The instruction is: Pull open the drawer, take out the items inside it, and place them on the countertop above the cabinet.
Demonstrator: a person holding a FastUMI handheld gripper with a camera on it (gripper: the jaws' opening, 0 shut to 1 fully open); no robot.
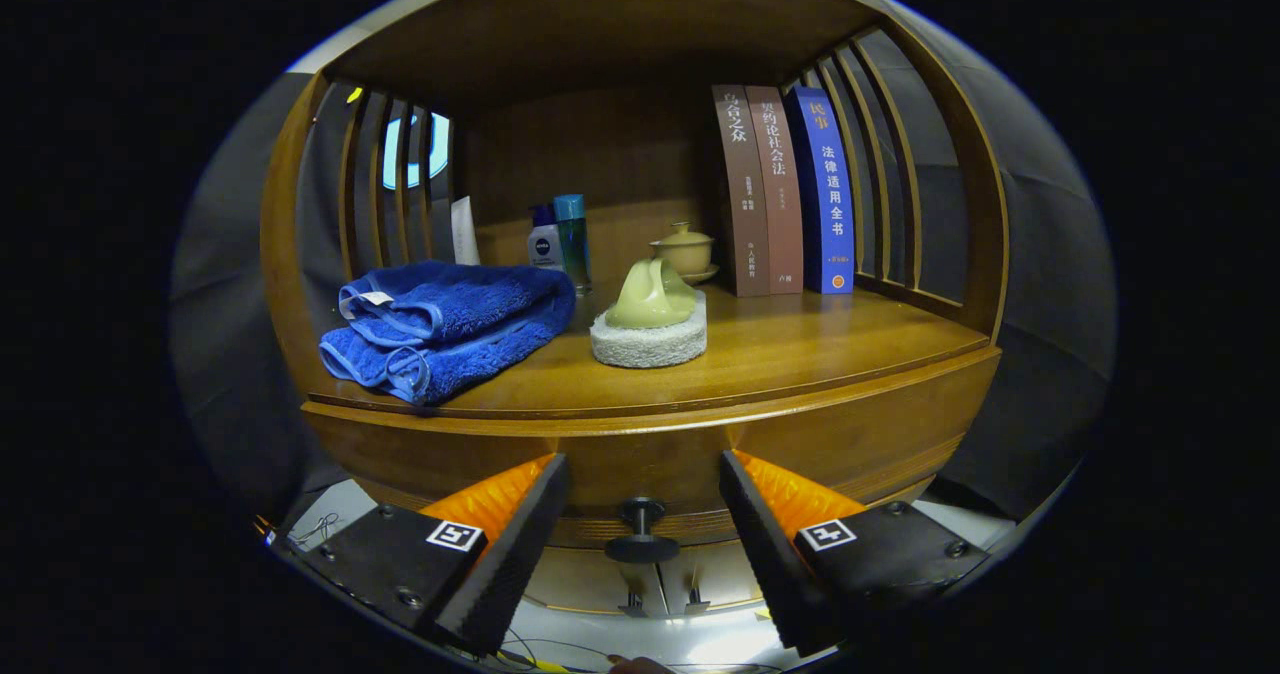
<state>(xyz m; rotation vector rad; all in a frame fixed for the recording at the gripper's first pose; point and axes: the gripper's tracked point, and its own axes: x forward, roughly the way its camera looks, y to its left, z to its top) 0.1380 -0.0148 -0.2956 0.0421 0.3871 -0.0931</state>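
Observation:
The wooden cabinet's drawer front (850, 444) curves just below the countertop (800, 349). Its black knob (641, 532) sits between my two fingers, which stand apart on either side without touching it. My gripper (642, 462) is open and holds nothing. The inside of the drawer is hidden. On the countertop lie a folded blue towel (445, 324) and a pale green cup (651, 297) tipped on a round white pad (648, 344).
Further back on the countertop stand two bottles (558, 239), a lidded tea bowl (684, 251) and three upright books (785, 189) by the slatted right side. Slatted side walls and a wooden top enclose the shelf. Cables lie on the pale floor below.

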